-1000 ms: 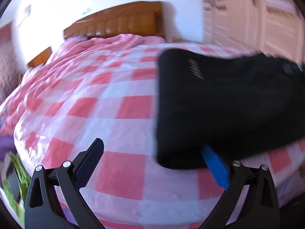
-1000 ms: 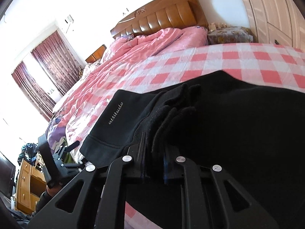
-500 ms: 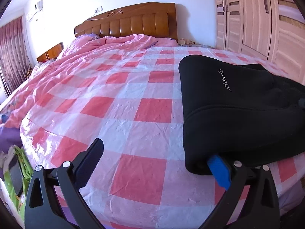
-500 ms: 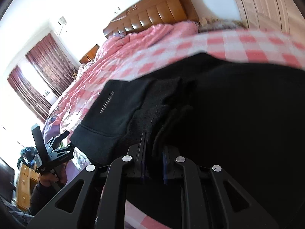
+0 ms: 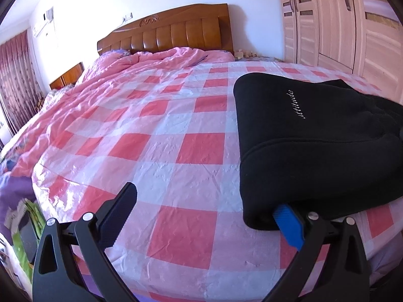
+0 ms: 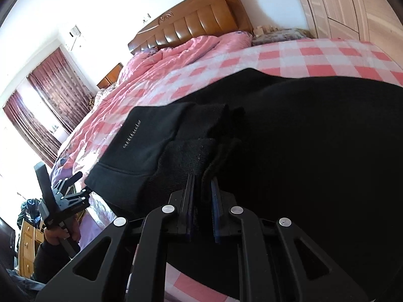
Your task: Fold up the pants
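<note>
bed (image 5: 161, 136): big one with a pink and white checked cover, wooden headboard (image 5: 173, 35) at the far end and a rumpled pink duvet (image 5: 151, 60) bunched up near it. Everything we're doing happens on the near part of the cover.

pants (image 5: 314, 136): black, fleecy looking, already folded into a thick bundle that sits on the right side of the bed from the left wrist view, near the front edge. There's small script lettering on the top layer. In the right wrist view the pants (image 6: 289, 151) fill most of the picture, with several stacked layers and a ribbed cuff bit poking up by the fingers.

right gripper (image 6: 202, 196): jaws pinched together on a fold of the black fabric, so we've got the pants clamped here.

left gripper (image 5: 206, 216): jaws spread wide, holding nothing. The blue-padded finger is right up against the near corner of the bundle, maybe tucked just under it, and the other finger sits out over bare checked cover.

step: looks to us like a late fold, the bundle is mostly done and we're tidying or about to double it once more.

next move: our guess is the left one needs to close on that near corner so both ends lift together. Fleece is bulky, so a shallow bite could slip.
</note>
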{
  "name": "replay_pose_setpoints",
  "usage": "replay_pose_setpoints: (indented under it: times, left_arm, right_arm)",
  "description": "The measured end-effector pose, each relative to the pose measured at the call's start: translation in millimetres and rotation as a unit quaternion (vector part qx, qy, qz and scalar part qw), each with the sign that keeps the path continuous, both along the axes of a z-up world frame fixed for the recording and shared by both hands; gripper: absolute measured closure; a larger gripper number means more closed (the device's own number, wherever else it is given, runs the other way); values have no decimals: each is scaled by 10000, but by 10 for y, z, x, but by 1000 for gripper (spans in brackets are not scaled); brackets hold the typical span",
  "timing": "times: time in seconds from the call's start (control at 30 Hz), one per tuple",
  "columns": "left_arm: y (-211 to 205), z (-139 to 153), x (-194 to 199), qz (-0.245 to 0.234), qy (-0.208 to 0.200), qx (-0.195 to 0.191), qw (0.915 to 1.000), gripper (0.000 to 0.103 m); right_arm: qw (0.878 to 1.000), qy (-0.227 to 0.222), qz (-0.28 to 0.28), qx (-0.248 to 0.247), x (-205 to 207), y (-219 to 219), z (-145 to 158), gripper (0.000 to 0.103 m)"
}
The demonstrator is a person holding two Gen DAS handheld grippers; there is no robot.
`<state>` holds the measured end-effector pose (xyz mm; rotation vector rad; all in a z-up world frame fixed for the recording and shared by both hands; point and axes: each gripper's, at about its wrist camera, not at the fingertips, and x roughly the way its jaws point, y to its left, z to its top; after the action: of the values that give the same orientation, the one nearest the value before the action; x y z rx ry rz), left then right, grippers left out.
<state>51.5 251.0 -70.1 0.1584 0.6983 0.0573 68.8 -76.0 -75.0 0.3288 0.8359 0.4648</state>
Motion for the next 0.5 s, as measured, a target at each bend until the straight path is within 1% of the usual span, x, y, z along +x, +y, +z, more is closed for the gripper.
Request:
replay_pose_setpoints:
  times: [0.07,0.1,0.17,0.2,0.23,0.3,0.37,0.4,0.43,0.5]
  left_arm:
    - [0,-10,6,0,3,15,10000,2]
    - [15,-23,16,19,21,-39,10000,2]
    - [38,-39,26,35,45,-140,9999,2]
    - [39,-37,25,38,50,-147,9999,2]
    - [29,-22,5,31,47,-120,9999,2]
    - [21,-18,2,20,43,-74,10000,2]
    - [20,-15,2,23,45,-82,10000,2]
    - [17,-13,-2,26,45,-87,9999,2]
    - [16,-13,0,31,49,-94,9999,2]
    - [15,-10,3,42,56,-106,9999,2]
  right_arm:
    - [9999,115,101,-2,35,7,-51,90]
    - [9997,213,111,62,55,-9,-95,86]
    - [9991,345,66,226,73,-50,-130,67]
    - [9986,421,28,320,88,-83,-139,32]
    - [9982,364,41,484,71,-107,-120,9]
    - [9975,208,120,663,44,-102,-52,8]
    - [9980,262,231,534,88,-11,-27,9]
    - [9980,301,350,440,129,73,-32,19]
    - [9974,383,494,350,178,169,-61,35]
    - [9964,548,607,208,253,313,-148,48]
